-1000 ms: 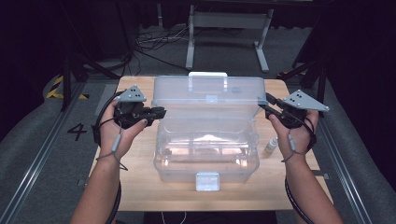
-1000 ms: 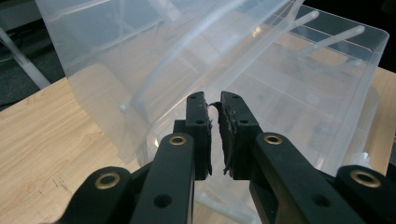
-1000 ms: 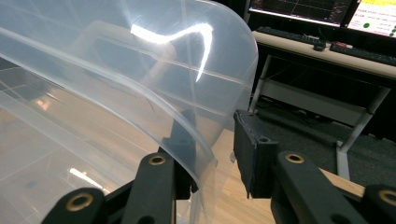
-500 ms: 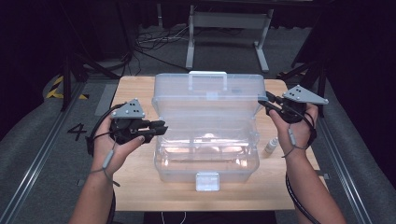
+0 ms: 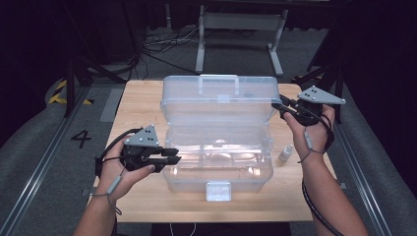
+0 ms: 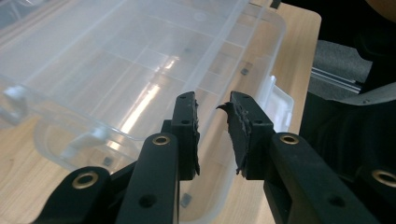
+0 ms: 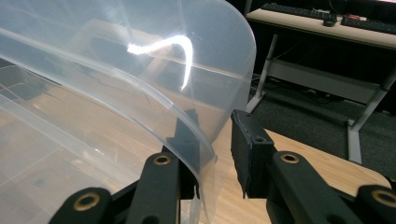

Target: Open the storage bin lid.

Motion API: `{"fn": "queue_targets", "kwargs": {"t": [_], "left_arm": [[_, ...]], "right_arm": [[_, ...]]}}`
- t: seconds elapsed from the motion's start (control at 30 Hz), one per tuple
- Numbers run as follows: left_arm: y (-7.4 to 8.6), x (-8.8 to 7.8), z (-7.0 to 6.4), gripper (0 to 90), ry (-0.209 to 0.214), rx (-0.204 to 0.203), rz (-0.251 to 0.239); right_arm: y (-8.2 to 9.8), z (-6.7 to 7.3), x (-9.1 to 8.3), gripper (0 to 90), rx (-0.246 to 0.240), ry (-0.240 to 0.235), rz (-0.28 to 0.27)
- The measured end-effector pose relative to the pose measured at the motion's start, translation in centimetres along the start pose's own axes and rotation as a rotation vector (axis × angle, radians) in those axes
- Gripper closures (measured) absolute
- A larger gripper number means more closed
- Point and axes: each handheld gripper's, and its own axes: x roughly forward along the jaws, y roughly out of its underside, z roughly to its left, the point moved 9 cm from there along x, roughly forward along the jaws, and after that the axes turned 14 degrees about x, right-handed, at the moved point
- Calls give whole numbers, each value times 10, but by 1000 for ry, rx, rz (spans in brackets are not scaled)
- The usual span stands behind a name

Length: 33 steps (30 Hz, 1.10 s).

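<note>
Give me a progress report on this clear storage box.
Done: the clear plastic box stands open, its lid raised upright. In hand: the right gripper has the lid's edge between its jaws; the left gripper, jaws just opening, is empty beside the box's base. Left: possibly loading the small bottle lying on the table.

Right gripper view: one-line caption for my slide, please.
Right gripper straddles the edge of the raised clear lid, one jaw behind the plastic and one outside it, above the wooden table.
</note>
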Motion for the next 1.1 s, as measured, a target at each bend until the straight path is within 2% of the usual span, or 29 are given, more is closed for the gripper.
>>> {"fn": "queue_targets", "kwargs": {"t": [0.17, 0.3, 0.5, 0.53, 0.6, 0.63, 0.8, 1.1], "left_arm": [[7, 11, -9, 716, 45, 9, 23], [13, 15, -13, 709, 38, 23, 48], [22, 24, -19, 705, 64, 9, 60], [25, 30, -21, 703, 87, -1, 65], [27, 33, -22, 699, 93, -2, 73], [31, 40, -23, 694, 114, -8, 83], [40, 53, -27, 669, 154, -16, 109], [53, 73, -34, 673, 199, -38, 148]], "right_arm": [[-1, -1, 2, 728, 9, -2, 2], [-2, -1, 3, 728, 15, -4, 4], [-3, -2, 4, 728, 20, -4, 7], [-3, -2, 5, 728, 22, -4, 8], [-3, -2, 5, 728, 22, -4, 8], [-3, -2, 5, 728, 21, -4, 7], [-3, -2, 5, 728, 20, -4, 7], [-3, -3, 6, 730, 32, -5, -1]]}}
